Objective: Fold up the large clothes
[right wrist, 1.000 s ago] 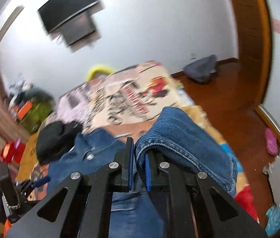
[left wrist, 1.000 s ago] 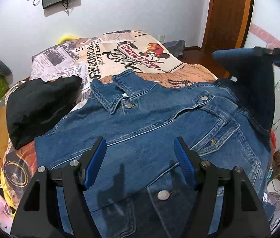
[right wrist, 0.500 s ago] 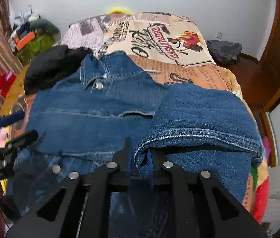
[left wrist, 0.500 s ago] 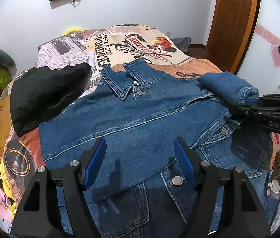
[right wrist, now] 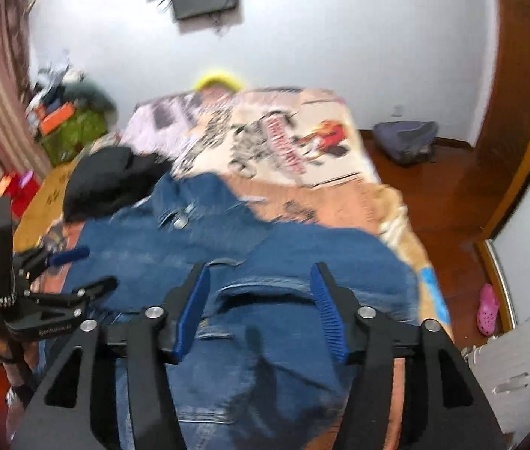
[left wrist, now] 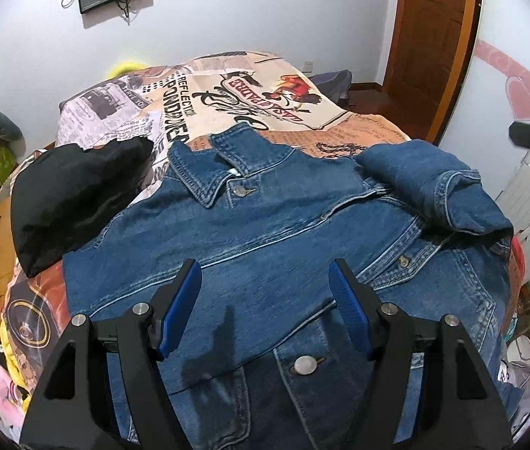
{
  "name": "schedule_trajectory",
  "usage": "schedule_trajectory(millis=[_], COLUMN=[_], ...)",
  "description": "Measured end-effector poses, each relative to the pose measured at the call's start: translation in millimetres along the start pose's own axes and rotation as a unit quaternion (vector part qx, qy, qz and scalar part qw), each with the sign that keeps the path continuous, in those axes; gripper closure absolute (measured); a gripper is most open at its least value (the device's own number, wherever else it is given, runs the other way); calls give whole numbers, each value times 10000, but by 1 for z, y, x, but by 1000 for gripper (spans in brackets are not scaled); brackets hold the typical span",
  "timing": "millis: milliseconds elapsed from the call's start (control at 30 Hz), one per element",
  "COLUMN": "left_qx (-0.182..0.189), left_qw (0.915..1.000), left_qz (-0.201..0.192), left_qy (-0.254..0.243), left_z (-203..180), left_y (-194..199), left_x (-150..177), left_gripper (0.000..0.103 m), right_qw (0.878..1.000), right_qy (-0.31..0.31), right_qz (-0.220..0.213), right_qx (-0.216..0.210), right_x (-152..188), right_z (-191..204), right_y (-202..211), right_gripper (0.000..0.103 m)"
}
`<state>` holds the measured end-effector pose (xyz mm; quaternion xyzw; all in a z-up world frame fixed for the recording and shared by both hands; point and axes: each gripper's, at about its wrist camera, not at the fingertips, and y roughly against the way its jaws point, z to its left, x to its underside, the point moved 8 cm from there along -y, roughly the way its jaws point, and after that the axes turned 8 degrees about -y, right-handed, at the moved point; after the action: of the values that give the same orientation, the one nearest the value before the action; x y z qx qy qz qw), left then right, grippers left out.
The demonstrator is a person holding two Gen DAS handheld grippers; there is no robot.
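A blue denim jacket (left wrist: 272, 247) lies front-up on the printed bedspread (left wrist: 257, 105), collar toward the far wall. Its right sleeve (left wrist: 437, 191) is folded in across the chest. My left gripper (left wrist: 265, 300) hovers open above the jacket's lower front, nothing between its blue pads. In the blurred right wrist view the jacket (right wrist: 175, 247) and the folded sleeve (right wrist: 325, 262) lie below my right gripper (right wrist: 259, 300). Its jaws are opening, and the sleeve cuff lies free under them, not pinched. The left gripper (right wrist: 73, 273) shows at the left edge of that view.
A black garment (left wrist: 73, 195) lies on the bed to the left of the jacket. A wooden door (left wrist: 434, 37) stands at the right, with a grey bag (right wrist: 404, 140) on the floor by the wall. Clutter fills the left bedside. A pink slipper (right wrist: 488, 307) lies on the floor.
The right gripper carried the sleeve down onto the jacket's chest, let go of it and drew back, its jaws now apart. The left gripper stayed open over the jacket's lower front.
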<state>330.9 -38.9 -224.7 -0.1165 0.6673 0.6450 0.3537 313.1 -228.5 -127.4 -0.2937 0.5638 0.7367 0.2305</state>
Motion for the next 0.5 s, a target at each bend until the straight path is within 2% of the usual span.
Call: schedule_trajectory(millis=[100,200,300,500], left_qx=[9,25,61,85], left_qw=[10000,9999,9998,9995], left_qz=[16,66,115,210], left_qy=[-67,-117,-150,-209], left_z=[-6,-12,-17,-23], left_y=[-3,-8,-12,-21], left_x=[-2,-3,-3,-3], left_gripper=[34,34,34,34], right_qw=[9984,9914,9782,9379], right_qy=[-551,-1309,-2073,-3406], right_qz=[-8,-35,122,595], right_qx=[116,82,-16,-286], right_x=[-4,1,15,50], right_z=[-36,-71,-102,-143], right_y=[3,0,-11,-44], right_gripper=[48,48,48,48])
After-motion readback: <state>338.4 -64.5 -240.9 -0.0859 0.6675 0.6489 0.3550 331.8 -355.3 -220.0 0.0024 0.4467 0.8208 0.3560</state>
